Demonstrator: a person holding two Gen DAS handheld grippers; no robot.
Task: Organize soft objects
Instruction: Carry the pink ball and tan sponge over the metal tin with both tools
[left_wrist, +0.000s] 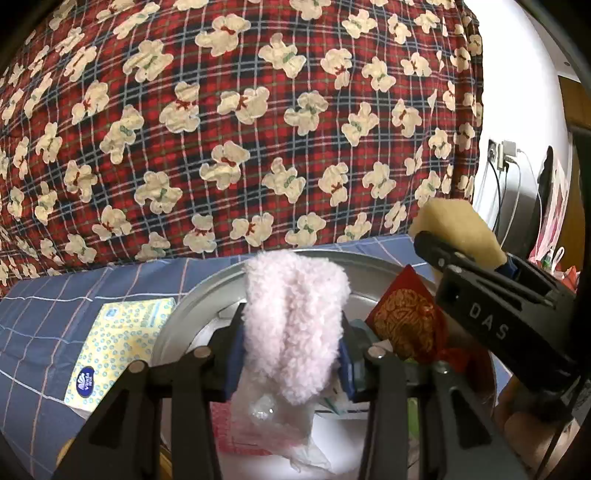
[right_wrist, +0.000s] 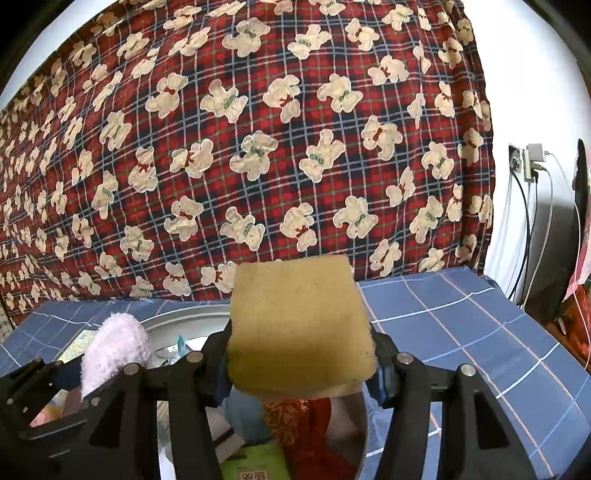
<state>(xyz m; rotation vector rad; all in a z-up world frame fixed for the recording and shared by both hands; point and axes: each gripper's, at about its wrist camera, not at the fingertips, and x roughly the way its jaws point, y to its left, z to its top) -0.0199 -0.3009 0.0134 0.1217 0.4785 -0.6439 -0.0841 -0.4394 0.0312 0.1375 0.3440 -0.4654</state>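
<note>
my left claw (left_wrist: 291, 354) is clamped on a fluffy pink sock (left_wrist: 293, 325), which stands up between the blue pads and droops over toward the camera. it hangs above a round metal basin (left_wrist: 192, 299) that sits on the blue checked bed sheet (left_wrist: 55, 306). inside the basin i can see a red and gold pouch (left_wrist: 404, 319) and some clear plastic wrapping (left_wrist: 273, 428), plus other bits i can't make out well. a yellow tissue pack (left_wrist: 118, 339) lies on the sheet just beside the basin's left rim.

my right claw (right_wrist: 301, 369) is closed on a yellow sponge (right_wrist: 299, 325), gripped by its two side edges and held flat above the right part of the basin. from the left wrist view the right claw comes in from the right, sponge poking past its tip. behind everything rises a big red plaid quilt with bear prints (right_wrist: 258, 147), and chargers with cables (right_wrist: 532, 162) are plugged into the white wall at right.
</note>
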